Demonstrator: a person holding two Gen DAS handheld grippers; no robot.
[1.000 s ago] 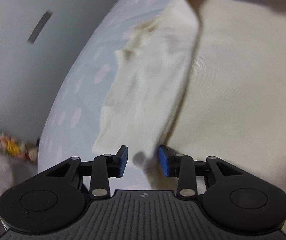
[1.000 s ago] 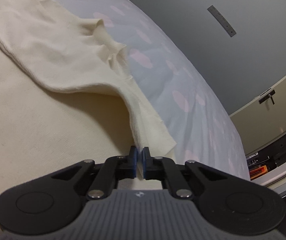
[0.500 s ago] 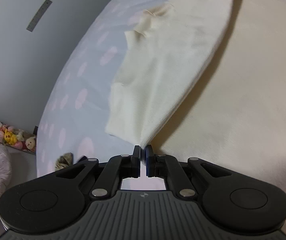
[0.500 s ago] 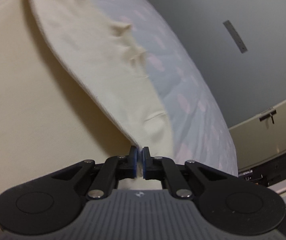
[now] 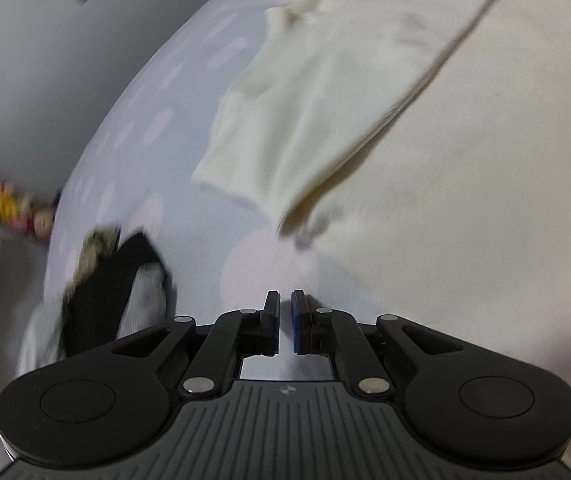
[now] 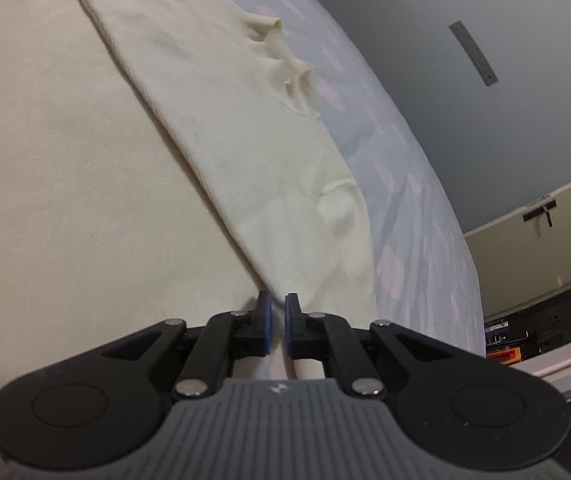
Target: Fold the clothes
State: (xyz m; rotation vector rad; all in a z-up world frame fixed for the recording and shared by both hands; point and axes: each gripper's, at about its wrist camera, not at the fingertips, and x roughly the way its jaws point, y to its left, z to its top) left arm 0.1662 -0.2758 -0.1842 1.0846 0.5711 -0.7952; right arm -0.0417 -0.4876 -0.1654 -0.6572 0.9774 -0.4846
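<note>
Left wrist view: left tool (image 5: 282,322) is pinched nearly shut with nothing between the pads, only bare bedsheet (image 5: 157,128) showing through the slit. Frame is smeared with motion. The cream garment (image 5: 325,92) lies ahead on the bed, well clear of the tips; its folded flap sits with one loose corner toward the tool and a shadow under it, so that edge isn't lying flat. A second cream layer (image 5: 485,200) spreads wide to the right. Dark and grey clothes (image 5: 109,292) are bunched at lower left (not the current job, I'd say).

Right wrist view: right tool (image 6: 278,326) is clenched too, and here cream cloth runs right up to and under the tips. It looks pinched at the corner of the folded flap (image 6: 245,152), though the exact bite is hidden by the pads. Flap lies flat on the wider cream layer (image 6: 65,160), its far edge rumpled against the spotted sheet (image 6: 405,208).

Handling judgement: thin knit, light, limp, no stiffness, so it'll sag and drag wherever it's unsupported. Not slippery or fragile. Best grabbed at corners and hem edges, two points at once, keeping the span taut.
</note>
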